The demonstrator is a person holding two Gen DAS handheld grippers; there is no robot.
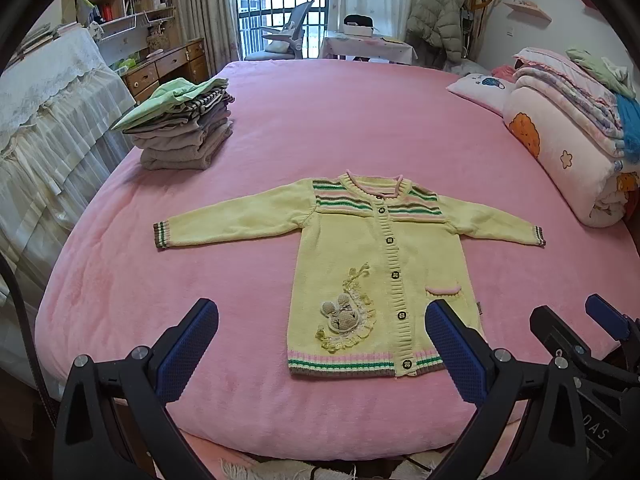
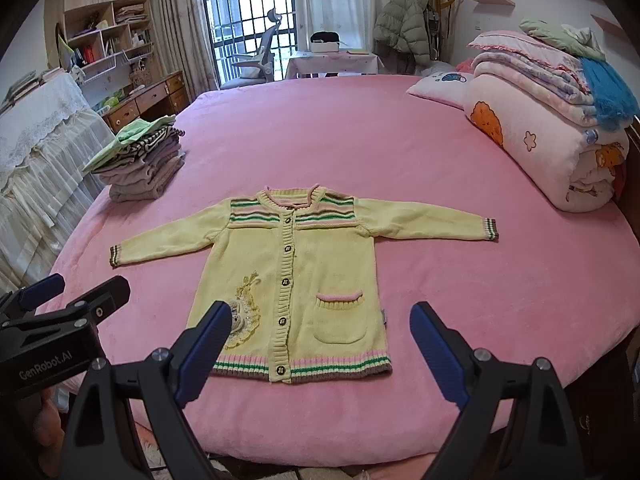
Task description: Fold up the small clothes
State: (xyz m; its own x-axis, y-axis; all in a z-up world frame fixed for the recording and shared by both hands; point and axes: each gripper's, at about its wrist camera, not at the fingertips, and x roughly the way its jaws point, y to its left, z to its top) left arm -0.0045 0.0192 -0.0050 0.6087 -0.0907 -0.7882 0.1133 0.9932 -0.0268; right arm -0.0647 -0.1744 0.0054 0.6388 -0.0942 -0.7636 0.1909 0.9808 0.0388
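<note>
The cardigan (image 1: 360, 264) lies flat on the bed (image 1: 280, 120), just ahead of both claws. The left claw (image 1: 322, 320) and right claw (image 2: 320, 320) point down at its hem, wide open, holding nothing.

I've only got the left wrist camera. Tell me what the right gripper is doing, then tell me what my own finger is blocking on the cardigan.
Observer: The right gripper is wide open and holds nothing. It is aimed at the lower half of the cardigan.
Operator: Now the part behind my finger.
Observer: That is a patch pocket. You see only its pink trim, but the whole pouch lies flat under it.
Operator: Check the hem corner on that side.
Observer: The hem runs unbroken to that corner. It lies flat on the pink bed and nothing is folded over yet.
</note>
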